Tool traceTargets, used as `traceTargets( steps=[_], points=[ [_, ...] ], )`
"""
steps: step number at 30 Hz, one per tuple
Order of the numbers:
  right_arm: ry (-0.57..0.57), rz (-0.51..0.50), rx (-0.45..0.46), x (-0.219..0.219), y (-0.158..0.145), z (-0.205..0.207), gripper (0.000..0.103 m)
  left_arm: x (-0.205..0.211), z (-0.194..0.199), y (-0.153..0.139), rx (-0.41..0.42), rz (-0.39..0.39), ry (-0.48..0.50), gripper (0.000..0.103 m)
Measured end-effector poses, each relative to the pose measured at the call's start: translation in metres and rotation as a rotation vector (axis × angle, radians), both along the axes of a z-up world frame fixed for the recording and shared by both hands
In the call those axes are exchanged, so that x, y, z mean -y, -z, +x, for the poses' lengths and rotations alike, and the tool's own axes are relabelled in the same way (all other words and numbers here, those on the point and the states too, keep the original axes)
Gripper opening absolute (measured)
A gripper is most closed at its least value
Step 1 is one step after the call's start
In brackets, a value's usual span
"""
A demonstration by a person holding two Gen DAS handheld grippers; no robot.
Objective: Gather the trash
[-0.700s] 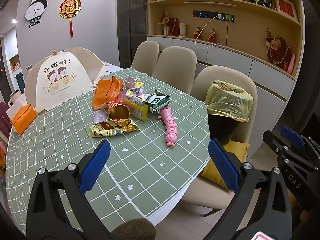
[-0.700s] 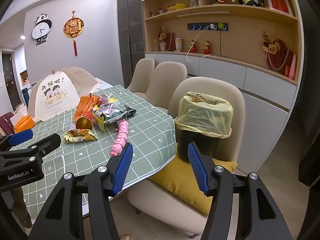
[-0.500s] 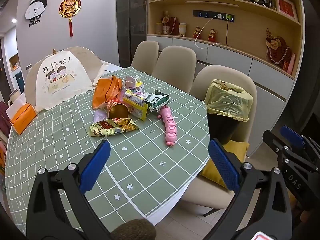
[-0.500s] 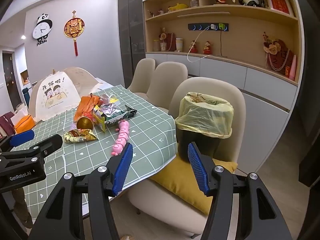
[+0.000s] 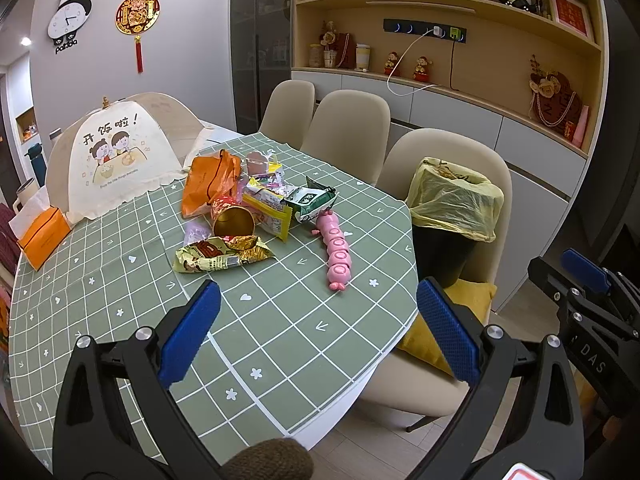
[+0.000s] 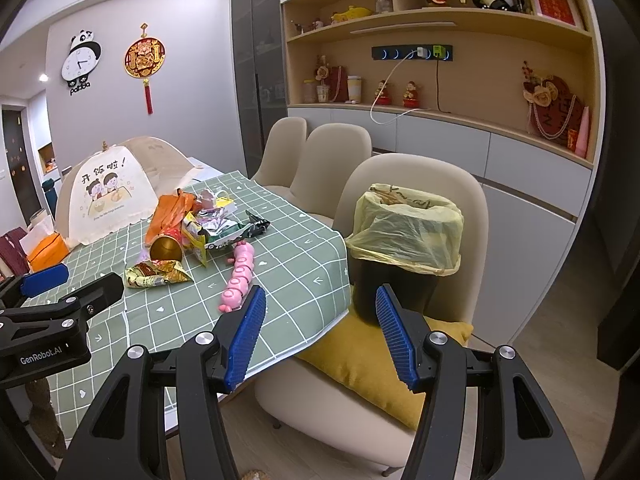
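Left wrist view: left gripper spread wide over the near edge of the green checked tablecloth, nothing between its blue pads.
Right wrist view: right gripper also parted and empty, aimed at the gap between table edge and bin.
Trash, location: heaped mid-table, well apart from both grippers; includes gold snack wrapper, tipped gold cup, orange bag, green-and-white packet, yellow packet.
Doubtful item: pink segmented toy beside the pile; trash or not, cannot tell.
Receptacle: black bin with yellow liner on a chair cushion just off the table edge; some contents show at its mouth, unclear what.
Done: no table item lifted.
Left: by this reading, the entire pile, piece by piece.
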State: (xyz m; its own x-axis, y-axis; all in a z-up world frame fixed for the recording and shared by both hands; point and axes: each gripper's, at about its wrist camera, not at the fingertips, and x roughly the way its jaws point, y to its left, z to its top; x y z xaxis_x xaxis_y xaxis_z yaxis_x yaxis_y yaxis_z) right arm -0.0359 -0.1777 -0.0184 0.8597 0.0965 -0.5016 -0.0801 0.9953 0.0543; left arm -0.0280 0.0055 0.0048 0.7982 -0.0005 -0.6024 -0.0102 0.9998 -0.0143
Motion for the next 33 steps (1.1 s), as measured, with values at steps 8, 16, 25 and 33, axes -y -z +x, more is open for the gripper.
traceTargets(
  steps=[8, 16, 25, 33],
  points=[
    [-0.001, 0.002, -0.001, 0.001, 0.001, 0.002, 0.055, 0.0, 0.003, 0.002, -0.003, -0.003, -0.003, 0.094],
    [-0.006, -0.007, -0.035, -0.003, 0.005, 0.007, 0.054, -0.003, 0.006, 0.002, -0.007, -0.009, -0.009, 0.094],
    [-0.005, -0.015, -0.051, -0.006, 0.007, 0.013, 0.054, -0.007, 0.009, 0.004, -0.011, -0.012, -0.007, 0.094],
    [0.0, -0.04, -0.082, -0.014, 0.011, 0.026, 0.054, -0.02, 0.023, 0.011, -0.022, -0.026, -0.007, 0.094]
  ],
)
